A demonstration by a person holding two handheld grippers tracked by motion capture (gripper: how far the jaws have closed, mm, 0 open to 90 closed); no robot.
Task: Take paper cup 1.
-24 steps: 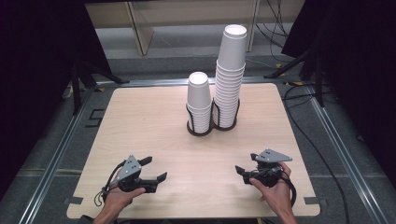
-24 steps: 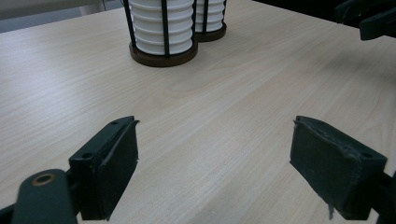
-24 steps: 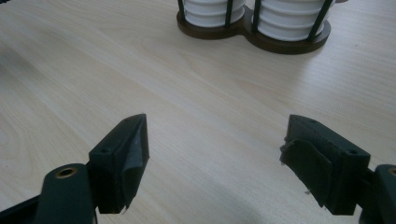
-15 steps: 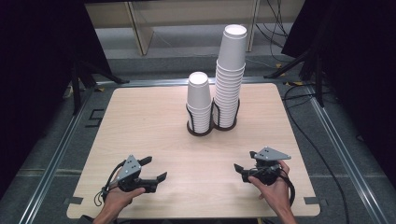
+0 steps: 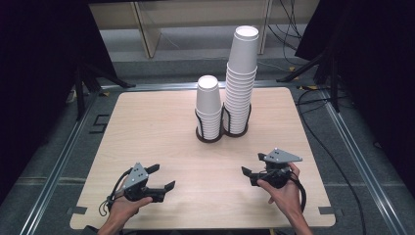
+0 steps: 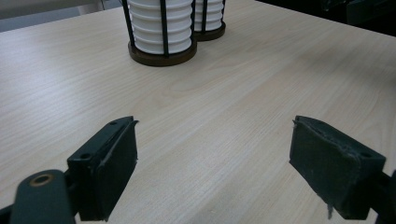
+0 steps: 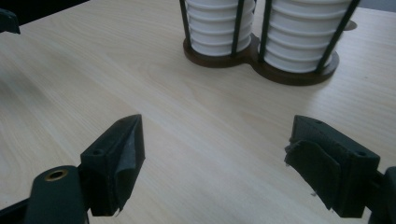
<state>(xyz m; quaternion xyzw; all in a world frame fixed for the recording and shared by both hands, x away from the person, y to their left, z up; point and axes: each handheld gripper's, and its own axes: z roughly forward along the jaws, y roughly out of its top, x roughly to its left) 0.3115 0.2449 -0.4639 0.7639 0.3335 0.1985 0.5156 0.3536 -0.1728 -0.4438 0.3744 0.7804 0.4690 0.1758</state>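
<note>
Table: cup stacks beyond fingers.

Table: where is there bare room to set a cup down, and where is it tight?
The table is bare left of the shorter cup stack, right of the taller cup stack, and in front, between the open left gripper and open right gripper. It is crowded only at the back centre, where the two-ring cup holder keeps the stacks side by side.

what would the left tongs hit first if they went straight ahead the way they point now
Probably the shorter cup stack in its wire holder. The open left tongs aim across bare table toward it, slightly left of centre, so they might only graze it.
</note>
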